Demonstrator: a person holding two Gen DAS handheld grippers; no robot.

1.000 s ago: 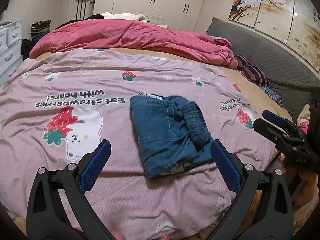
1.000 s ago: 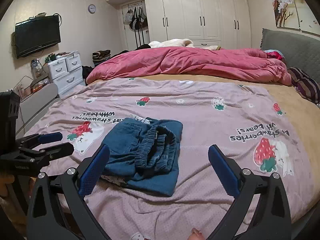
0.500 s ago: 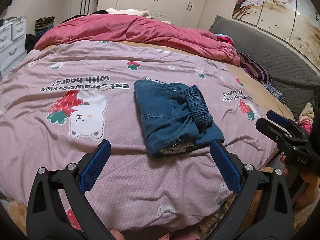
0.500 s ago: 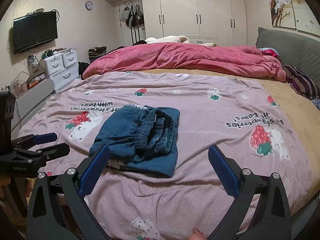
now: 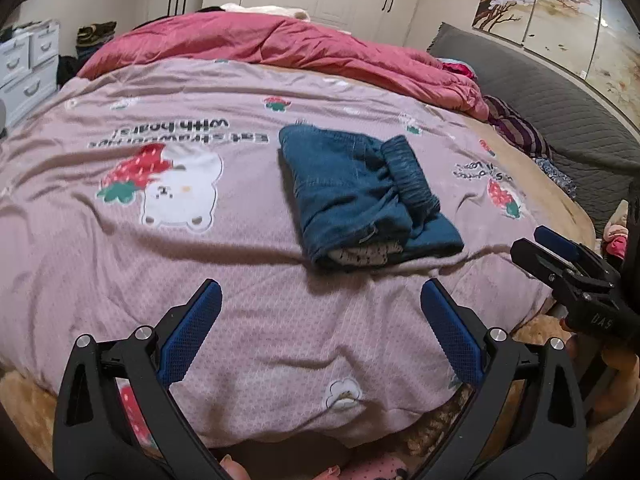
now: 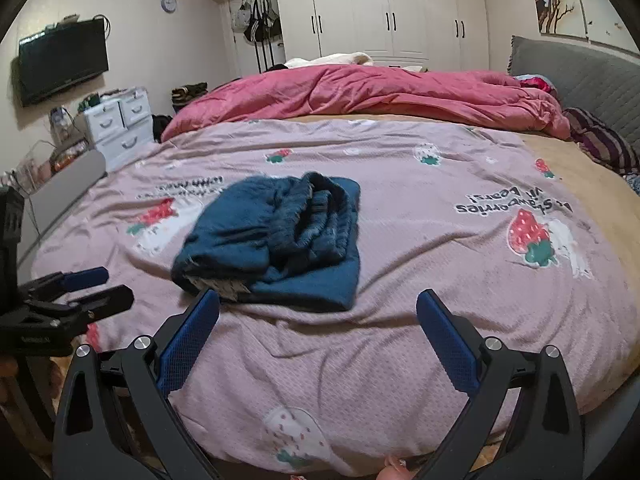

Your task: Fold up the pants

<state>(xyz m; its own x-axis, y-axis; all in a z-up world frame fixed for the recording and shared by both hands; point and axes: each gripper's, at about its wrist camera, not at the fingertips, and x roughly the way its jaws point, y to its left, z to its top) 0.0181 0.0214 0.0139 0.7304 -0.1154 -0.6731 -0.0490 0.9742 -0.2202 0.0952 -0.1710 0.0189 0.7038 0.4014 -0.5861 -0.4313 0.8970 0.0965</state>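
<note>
Two tools are held wide open and empty near the edge of the bed, short of the folded blue pants (image 5: 362, 196). The left tool (image 5: 320, 324) is seen with its blue-padded fingers (image 5: 188, 332) spread well apart above the pink strawberry-print bedspread (image 5: 120, 248), nothing being held between them. The right tool (image 6: 318, 328) is likewise spread, its blue pads (image 6: 448, 344) set over the same bedspread with nothing between them, and it is also caught at the right edge of the left wrist view (image 5: 560, 256). In the right wrist view the left tool (image 6: 84, 288) is seen at the left edge, to the left of the pants.

The pants are laid on the bedspread, folded into a compact rectangle. The gathered elastic waistband (image 5: 408, 174) is turned up on top toward the right side of the bundle, and a pale patterned lining (image 5: 360, 256) is shown at the near edge of the fold. The white bear print (image 5: 180, 196) is left of the pants, and the upside-down lettering (image 5: 180, 134) beyond the bear. A crumpled red quilt (image 5: 280, 48) is heaped beyond the pants along the far side of the bed, with white wardrobes (image 6: 384, 12) behind it. A grey headboard (image 5: 540, 92) is set to the right of the pants, and a wall-mounted television (image 6: 64, 60) and white drawers (image 6: 120, 124) are found far to their left
</note>
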